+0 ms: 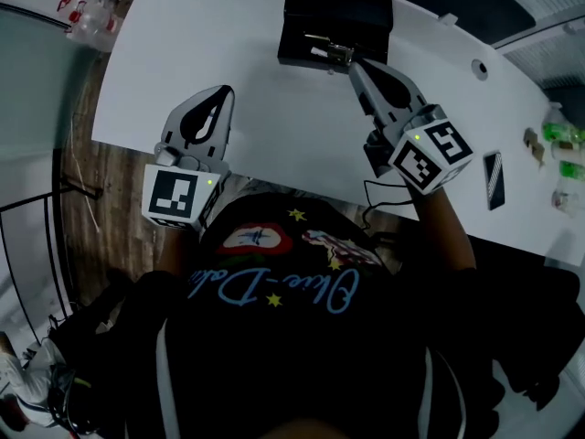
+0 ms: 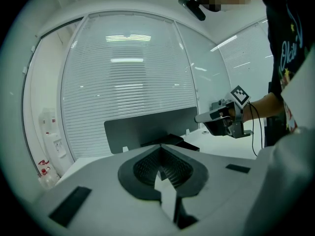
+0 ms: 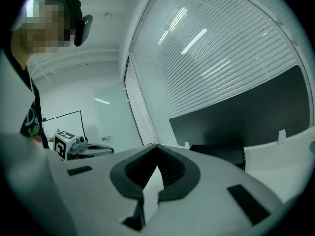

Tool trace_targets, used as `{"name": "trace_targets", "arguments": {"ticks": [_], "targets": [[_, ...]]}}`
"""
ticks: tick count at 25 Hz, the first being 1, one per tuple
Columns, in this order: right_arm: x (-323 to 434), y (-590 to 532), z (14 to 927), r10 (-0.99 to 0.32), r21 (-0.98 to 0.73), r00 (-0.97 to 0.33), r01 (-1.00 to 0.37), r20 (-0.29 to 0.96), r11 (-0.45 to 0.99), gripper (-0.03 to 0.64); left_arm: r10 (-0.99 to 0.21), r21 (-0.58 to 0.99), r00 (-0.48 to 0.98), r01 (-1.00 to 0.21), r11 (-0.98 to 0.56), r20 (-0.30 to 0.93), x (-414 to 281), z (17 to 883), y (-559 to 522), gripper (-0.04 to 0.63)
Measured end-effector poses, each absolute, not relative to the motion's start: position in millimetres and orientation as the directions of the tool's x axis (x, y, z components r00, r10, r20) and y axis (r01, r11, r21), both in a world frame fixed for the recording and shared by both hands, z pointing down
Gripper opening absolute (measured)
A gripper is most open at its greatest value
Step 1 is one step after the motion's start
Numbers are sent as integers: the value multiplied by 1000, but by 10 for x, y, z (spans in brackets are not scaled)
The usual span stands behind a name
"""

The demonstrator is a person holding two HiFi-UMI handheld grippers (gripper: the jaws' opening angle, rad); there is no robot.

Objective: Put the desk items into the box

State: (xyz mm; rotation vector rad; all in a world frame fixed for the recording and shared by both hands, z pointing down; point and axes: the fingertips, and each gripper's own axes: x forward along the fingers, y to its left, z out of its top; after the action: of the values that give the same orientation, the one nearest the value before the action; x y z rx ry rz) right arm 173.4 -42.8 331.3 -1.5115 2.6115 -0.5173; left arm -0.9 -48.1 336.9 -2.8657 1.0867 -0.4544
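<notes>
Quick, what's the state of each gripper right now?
Left gripper: closed, nothing between its jaws.
Right gripper: closed, nothing between its jaws.

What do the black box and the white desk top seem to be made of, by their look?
Black box: probably rigid plastic or coated board, matte; it shows crisp straight edges and almost no shine, though the dim picture leaves this open.
Desk top: likely laminate or painted board, smooth; its white is even, with no grain.
</notes>
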Motion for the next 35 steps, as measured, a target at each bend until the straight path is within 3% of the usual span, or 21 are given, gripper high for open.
{"name": "trace_targets", "arguments": {"ticks": [28,31,35], "targets": [[1013,-447,3047,-720,-242,-684,-722,116,648,12,-675,-82,692,-680,-728,254,-611,3394,-569,8],[727,-499,3110,-699,-229,-703,-708,133,669,61,-698,-81,671,-704,-706,250,-880,3443,-601,8],[504,-571,3274,-679,-208,-712,-702,180,681,61,-726,-71,641,-736,-674,248,-1098,3481,-643,8]]}}
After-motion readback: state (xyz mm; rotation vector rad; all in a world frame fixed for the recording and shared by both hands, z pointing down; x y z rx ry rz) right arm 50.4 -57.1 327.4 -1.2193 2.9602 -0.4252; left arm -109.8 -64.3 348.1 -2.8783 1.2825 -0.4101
